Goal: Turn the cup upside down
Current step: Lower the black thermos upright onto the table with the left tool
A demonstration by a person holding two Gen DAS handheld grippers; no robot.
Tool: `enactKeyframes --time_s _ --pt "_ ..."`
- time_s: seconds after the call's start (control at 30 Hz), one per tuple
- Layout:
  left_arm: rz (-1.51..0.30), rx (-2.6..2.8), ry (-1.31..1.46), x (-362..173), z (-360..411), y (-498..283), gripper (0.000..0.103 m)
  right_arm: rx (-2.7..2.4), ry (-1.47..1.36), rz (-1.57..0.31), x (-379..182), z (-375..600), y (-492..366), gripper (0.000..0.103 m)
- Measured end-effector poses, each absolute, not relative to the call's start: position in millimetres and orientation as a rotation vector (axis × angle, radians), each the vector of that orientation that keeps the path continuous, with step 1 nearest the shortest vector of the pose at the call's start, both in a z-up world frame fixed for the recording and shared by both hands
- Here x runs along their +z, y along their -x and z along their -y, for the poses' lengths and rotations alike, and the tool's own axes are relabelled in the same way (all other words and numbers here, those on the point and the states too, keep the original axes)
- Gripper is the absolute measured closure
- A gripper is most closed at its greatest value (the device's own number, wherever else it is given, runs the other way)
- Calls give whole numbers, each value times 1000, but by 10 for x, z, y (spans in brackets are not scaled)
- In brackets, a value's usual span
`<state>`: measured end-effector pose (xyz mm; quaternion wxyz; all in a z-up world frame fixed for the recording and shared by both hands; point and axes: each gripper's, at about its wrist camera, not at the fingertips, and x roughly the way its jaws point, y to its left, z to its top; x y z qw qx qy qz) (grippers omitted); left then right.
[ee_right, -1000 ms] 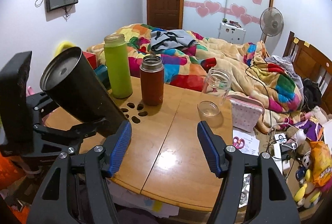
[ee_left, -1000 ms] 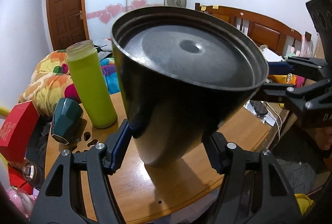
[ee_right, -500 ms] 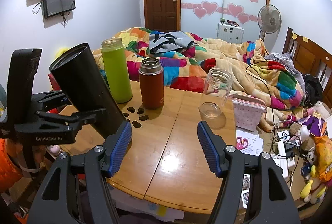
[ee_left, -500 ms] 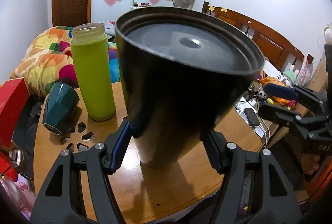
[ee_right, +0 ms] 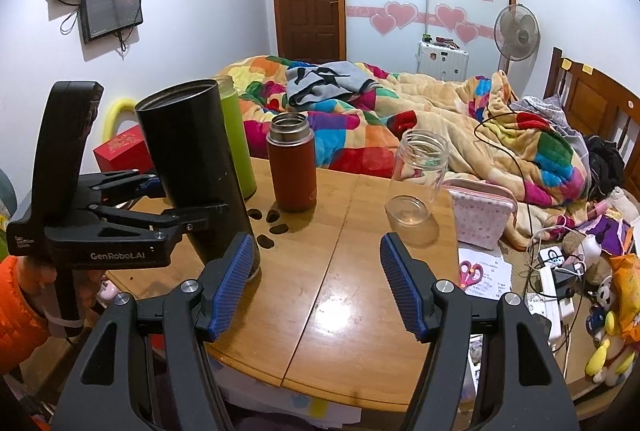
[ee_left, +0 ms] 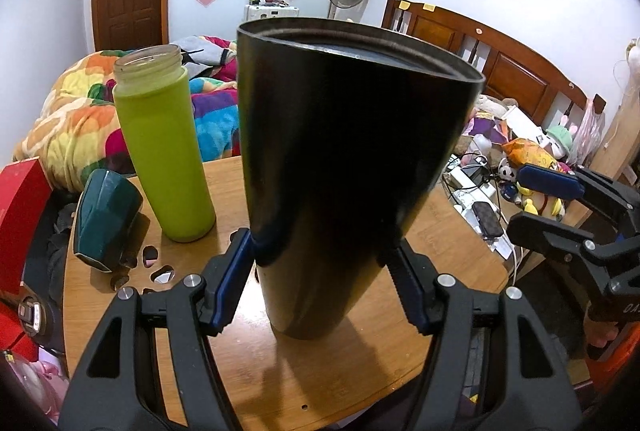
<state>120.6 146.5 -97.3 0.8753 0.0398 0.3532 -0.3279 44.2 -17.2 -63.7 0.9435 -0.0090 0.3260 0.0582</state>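
Now left gripper (ee_left: 322, 271) fingers (ee_left: 230, 279) clamp black cup (ee_left: 340, 167) near-upright on table (ee_left: 360, 383).

In the left wrist view much of the table (ee_left: 224, 359) and the bed behind is hidden by the black cup (ee_left: 340, 167), whose inside cannot be made out and whose lower end is not clearly seen against the table. In the right wrist view the green bottle (ee_right: 239, 151) is mostly hidden behind the cup (ee_right: 192, 159), the cup's foot is covered by a blue pad of the right gripper (ee_right: 316, 279), and the far pad of the left gripper (ee_right: 188, 199) is hidden behind the cup. The red box (ee_left: 20, 215) is cut off by the left view's edge, and the clutter on the floor (ee_right: 580, 271) is too small to be told apart.
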Motion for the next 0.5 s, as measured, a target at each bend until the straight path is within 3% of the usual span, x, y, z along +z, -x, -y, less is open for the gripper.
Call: enactKeyframes --time_s 0.17,0.37,0.5 --pt "-747 -695 -47 -973 -1515 -1209 37 121 14 -658 -614 150 -441 41" --pt "-731 -675 -50 -932 -1589 -1083 27 125 12 -644 -548 122 -419 41" --pt "-706 -650 -34 -839 -1706 -965 26 126 6 -629 -492 83 -383 41"
